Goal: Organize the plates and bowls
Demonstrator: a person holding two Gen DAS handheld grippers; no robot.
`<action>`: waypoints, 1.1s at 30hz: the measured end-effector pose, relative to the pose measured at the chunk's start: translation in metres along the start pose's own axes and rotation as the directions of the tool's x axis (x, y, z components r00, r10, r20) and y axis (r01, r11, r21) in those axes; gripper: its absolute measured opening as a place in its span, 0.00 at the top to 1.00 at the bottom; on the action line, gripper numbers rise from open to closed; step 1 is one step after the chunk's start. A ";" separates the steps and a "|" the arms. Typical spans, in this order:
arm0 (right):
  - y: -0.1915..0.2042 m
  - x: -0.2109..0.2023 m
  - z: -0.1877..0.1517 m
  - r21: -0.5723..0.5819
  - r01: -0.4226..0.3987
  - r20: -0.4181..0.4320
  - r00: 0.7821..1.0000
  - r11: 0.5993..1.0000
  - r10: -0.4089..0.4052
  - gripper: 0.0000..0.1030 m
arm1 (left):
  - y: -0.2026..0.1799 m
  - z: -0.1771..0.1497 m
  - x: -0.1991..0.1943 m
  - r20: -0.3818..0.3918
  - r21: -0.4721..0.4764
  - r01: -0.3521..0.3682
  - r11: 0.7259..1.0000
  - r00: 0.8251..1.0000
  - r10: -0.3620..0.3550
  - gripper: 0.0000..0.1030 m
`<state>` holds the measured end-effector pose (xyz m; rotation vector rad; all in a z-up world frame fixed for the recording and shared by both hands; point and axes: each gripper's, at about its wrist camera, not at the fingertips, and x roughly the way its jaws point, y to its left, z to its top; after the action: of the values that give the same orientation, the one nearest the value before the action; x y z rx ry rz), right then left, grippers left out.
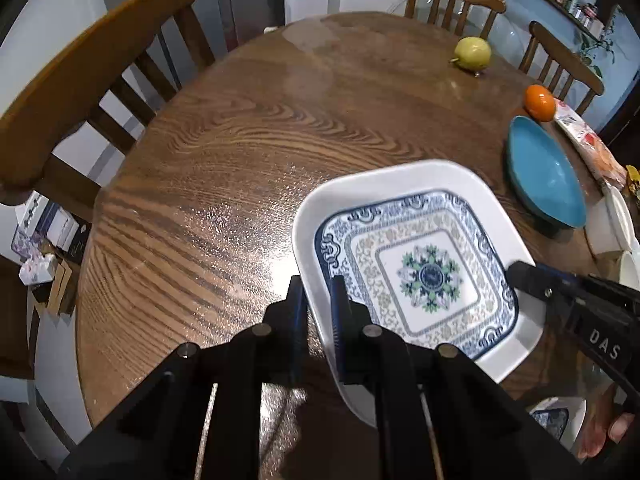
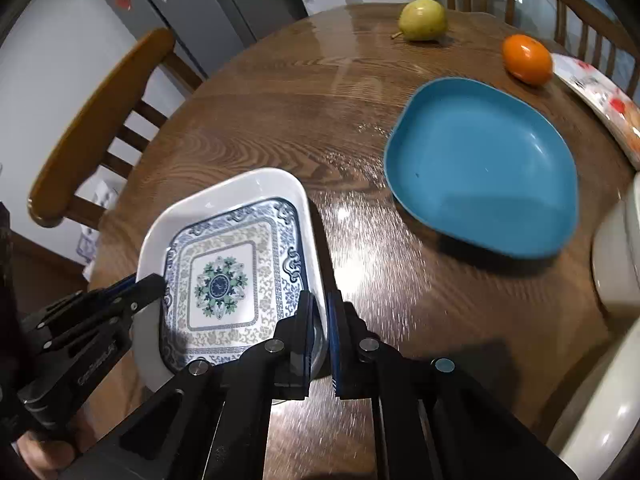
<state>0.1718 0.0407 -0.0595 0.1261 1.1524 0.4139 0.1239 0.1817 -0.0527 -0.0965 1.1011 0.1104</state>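
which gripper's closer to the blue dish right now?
Right. The right gripper clamps the patterned plate's rim on the side facing the blue dish. The left gripper grips the opposite rim, a plate farther off.

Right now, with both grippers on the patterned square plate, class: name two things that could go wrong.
1. Each gripper, left and right, pinches only a thin edge of the glossy patterned plate; it may slip or tilt if the hands move unevenly.
2. The blue dish sits close to the right; swinging the plate that way could knock it.
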 end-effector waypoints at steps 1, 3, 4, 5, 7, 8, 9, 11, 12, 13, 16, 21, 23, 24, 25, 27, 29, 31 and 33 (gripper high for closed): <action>0.000 -0.005 -0.004 0.005 -0.007 0.004 1.000 1.000 0.007 0.91 | -0.001 -0.001 -0.003 0.008 0.005 -0.002 1.000 1.000 0.002 0.90; 0.000 -0.015 -0.013 0.004 -0.017 0.017 1.000 1.000 0.016 0.91 | -0.005 -0.006 -0.014 0.033 0.018 -0.005 1.000 0.999 0.005 0.90; 0.000 -0.019 -0.016 0.004 -0.019 0.022 1.000 1.000 0.019 0.92 | -0.007 -0.008 -0.019 0.043 0.023 -0.006 1.000 0.999 0.005 0.90; -0.001 -0.026 -0.022 0.009 -0.025 0.030 0.999 1.000 0.025 0.92 | -0.009 -0.011 -0.023 0.050 0.028 -0.007 1.000 0.999 0.006 0.90; -0.003 -0.036 -0.031 0.020 -0.037 0.044 0.998 0.999 0.037 0.92 | -0.013 -0.016 -0.031 0.060 0.041 -0.004 0.999 0.998 0.001 0.90; -0.003 -0.041 -0.035 0.027 -0.042 0.054 0.998 0.999 0.041 0.92 | -0.014 -0.018 -0.034 0.063 0.044 0.001 0.999 0.998 -0.003 0.90; -0.003 -0.045 -0.038 0.029 -0.050 0.059 0.997 0.998 0.048 0.92 | -0.015 -0.022 -0.039 0.068 0.050 0.004 0.999 0.998 -0.007 0.90; -0.005 -0.056 -0.046 0.037 -0.060 0.074 0.996 0.998 0.057 0.92 | -0.018 -0.024 -0.044 0.075 0.056 0.012 0.998 0.997 -0.017 0.90; -0.006 -0.062 -0.051 0.041 -0.065 0.082 0.995 0.997 0.061 0.92 | -0.021 -0.027 -0.049 0.081 0.062 0.014 0.998 0.997 -0.019 0.90; -0.007 -0.068 -0.056 0.044 -0.070 0.090 0.994 0.997 0.066 0.92 | -0.022 -0.029 -0.051 0.084 0.063 0.017 0.998 0.996 -0.022 0.90; -0.011 -0.082 -0.072 0.054 -0.085 0.103 0.991 0.995 0.079 0.92 | -0.027 -0.037 -0.062 0.103 0.083 0.021 0.996 0.994 -0.029 0.90; -0.019 -0.098 -0.099 0.079 -0.101 0.110 0.990 0.992 0.092 0.92 | -0.038 -0.050 -0.075 0.120 0.123 0.028 0.992 0.992 -0.043 0.90; -0.022 -0.103 -0.108 0.087 -0.104 0.111 0.989 0.991 0.094 0.92 | -0.041 -0.055 -0.079 0.124 0.132 0.031 0.991 0.991 -0.048 0.90; -0.023 -0.105 -0.114 0.092 -0.108 0.108 0.989 0.990 0.098 0.92 | -0.043 -0.058 -0.081 0.125 0.136 0.035 0.990 0.991 -0.052 0.90; -0.024 -0.107 -0.120 0.097 -0.110 0.108 0.989 0.989 0.099 0.92 | -0.045 -0.060 -0.083 0.124 0.138 0.041 0.990 0.991 -0.058 0.90; -0.026 -0.111 -0.129 0.106 -0.114 0.106 0.989 0.988 0.103 0.92 | -0.049 -0.065 -0.086 0.124 0.145 0.043 0.988 0.990 -0.061 0.90; -0.028 -0.113 -0.136 0.117 -0.118 0.103 0.989 0.986 0.106 0.92 | -0.053 -0.071 -0.088 0.126 0.154 0.042 0.987 0.990 -0.061 0.90; -0.031 -0.116 -0.144 0.125 -0.119 0.101 0.989 0.985 0.107 0.92 | -0.059 -0.078 -0.090 0.125 0.160 0.042 0.986 0.990 -0.063 0.90; -0.033 -0.120 -0.152 0.131 -0.118 0.102 0.989 0.984 0.105 0.92 | -0.060 -0.083 -0.091 0.124 0.163 0.044 0.986 0.990 -0.065 0.90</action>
<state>0.0012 -0.0521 -0.0289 0.3281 1.0829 0.4240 0.0177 0.1070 -0.0071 0.0244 0.9733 -0.0214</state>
